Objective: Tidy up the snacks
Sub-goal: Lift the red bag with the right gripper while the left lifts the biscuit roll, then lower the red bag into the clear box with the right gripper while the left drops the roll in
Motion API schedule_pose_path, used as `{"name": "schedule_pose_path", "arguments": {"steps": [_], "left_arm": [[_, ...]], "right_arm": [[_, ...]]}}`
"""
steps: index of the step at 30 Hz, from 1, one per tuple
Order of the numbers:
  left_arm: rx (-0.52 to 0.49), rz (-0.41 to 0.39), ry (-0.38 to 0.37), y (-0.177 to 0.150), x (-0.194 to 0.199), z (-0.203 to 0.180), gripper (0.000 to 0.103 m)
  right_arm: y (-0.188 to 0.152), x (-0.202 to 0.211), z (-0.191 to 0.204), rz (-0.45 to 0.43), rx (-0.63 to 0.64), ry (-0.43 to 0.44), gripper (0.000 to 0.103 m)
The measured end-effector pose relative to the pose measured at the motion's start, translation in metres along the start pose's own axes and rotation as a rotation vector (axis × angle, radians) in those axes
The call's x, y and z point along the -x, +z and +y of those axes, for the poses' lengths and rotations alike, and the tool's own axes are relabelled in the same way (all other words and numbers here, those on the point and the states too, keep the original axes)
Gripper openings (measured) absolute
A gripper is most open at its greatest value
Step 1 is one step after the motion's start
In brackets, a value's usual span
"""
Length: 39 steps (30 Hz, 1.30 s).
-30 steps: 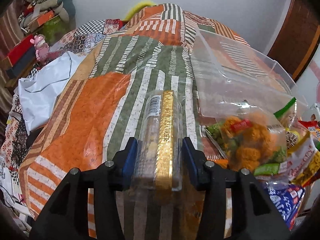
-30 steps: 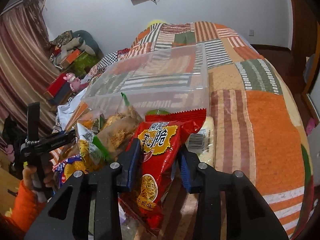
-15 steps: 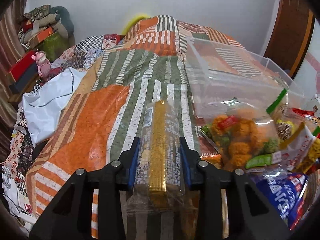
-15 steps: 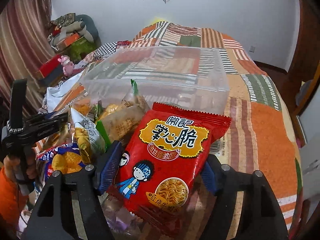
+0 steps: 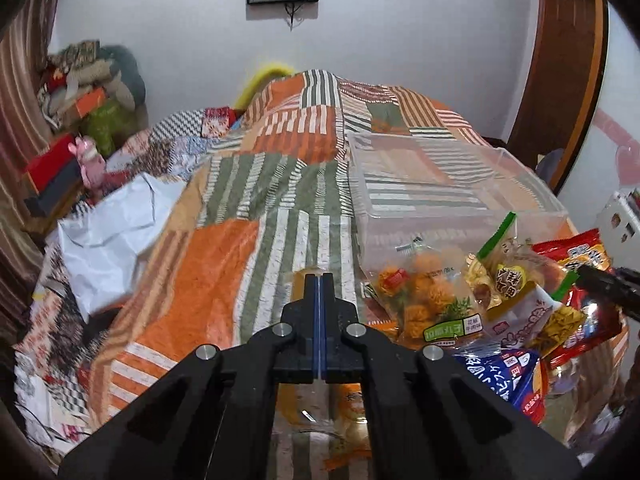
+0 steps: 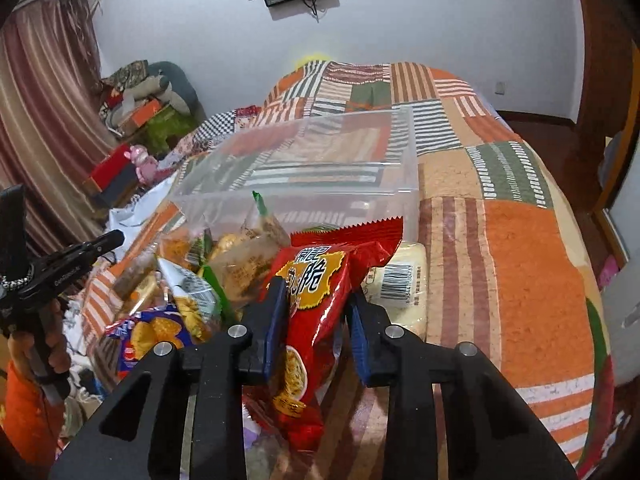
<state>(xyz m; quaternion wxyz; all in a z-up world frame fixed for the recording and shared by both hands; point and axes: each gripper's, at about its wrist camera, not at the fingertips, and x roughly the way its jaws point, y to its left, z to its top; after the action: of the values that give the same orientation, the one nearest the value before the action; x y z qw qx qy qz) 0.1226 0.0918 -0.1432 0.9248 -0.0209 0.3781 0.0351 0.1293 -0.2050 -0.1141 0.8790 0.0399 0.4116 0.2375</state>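
Note:
My left gripper point(image 5: 320, 280) is shut, its pads pressed together. A clear snack packet point(image 5: 344, 408) hangs under it, its wrapper seemingly pinched at the middle. To its right lies a pile of snacks: an orange crunchy bag point(image 5: 420, 296) and a blue bag point(image 5: 504, 372), in front of an empty clear plastic bin point(image 5: 460, 216). In the right wrist view my right gripper point(image 6: 316, 292) is closing on a red noodle-snack bag point(image 6: 316, 276), which crumples between the pads. The bin point(image 6: 300, 200) stands just beyond. A hand in an orange sleeve holds the left gripper point(image 6: 116, 236) at the left.
Everything rests on a bed with an orange, green and white patchwork spread point(image 5: 208, 280). A crumpled white sheet point(image 5: 112, 232), a pink toy point(image 5: 90, 160) and boxes lie at the left. A white barcoded packet point(image 6: 400, 280) sits by the red bag. The bed drops off at right point(image 6: 600, 280).
The left jaws, which straddled the clear packet's sides, have closed fully and the gripper has risen. The right jaws opened wide around the red bag, then squeezed in on it.

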Motion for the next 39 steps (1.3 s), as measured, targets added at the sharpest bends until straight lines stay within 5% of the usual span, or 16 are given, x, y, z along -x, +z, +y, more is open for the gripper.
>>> {"name": "schedule_pose_path", "arguments": {"steps": [2,4,6,11,16,18,23,39], "left_arm": [[0.004,0.012,0.029,-0.002,-0.001,0.002,0.003],[0.018,0.037,0.037,-0.005,-0.007,0.009,0.016],[0.041,0.069,0.023,-0.009,-0.015,0.017,0.042],[0.049,0.152,-0.002,-0.023,-0.043,0.025,0.052],[0.084,0.180,-0.012,-0.033,-0.062,0.026,0.052],[0.086,0.171,-0.015,-0.034,-0.064,0.027,0.039],[0.068,0.151,0.010,-0.034,-0.059,0.024,0.038],[0.047,-0.012,-0.018,0.004,0.005,0.006,0.038]], "right_arm": [[-0.001,0.002,0.001,-0.006,0.002,-0.002,0.026],[-0.002,0.004,0.002,-0.011,-0.002,0.000,0.026],[-0.003,0.006,0.000,-0.014,-0.008,0.005,0.025],[0.002,0.014,-0.003,-0.037,-0.019,-0.001,0.023],[0.005,0.013,-0.004,-0.042,-0.019,-0.011,0.022],[0.004,0.013,-0.004,-0.042,-0.023,-0.009,0.022],[0.005,0.016,-0.004,-0.055,-0.026,-0.008,0.021],[0.015,0.033,-0.002,-0.116,-0.021,0.005,0.018]]}}
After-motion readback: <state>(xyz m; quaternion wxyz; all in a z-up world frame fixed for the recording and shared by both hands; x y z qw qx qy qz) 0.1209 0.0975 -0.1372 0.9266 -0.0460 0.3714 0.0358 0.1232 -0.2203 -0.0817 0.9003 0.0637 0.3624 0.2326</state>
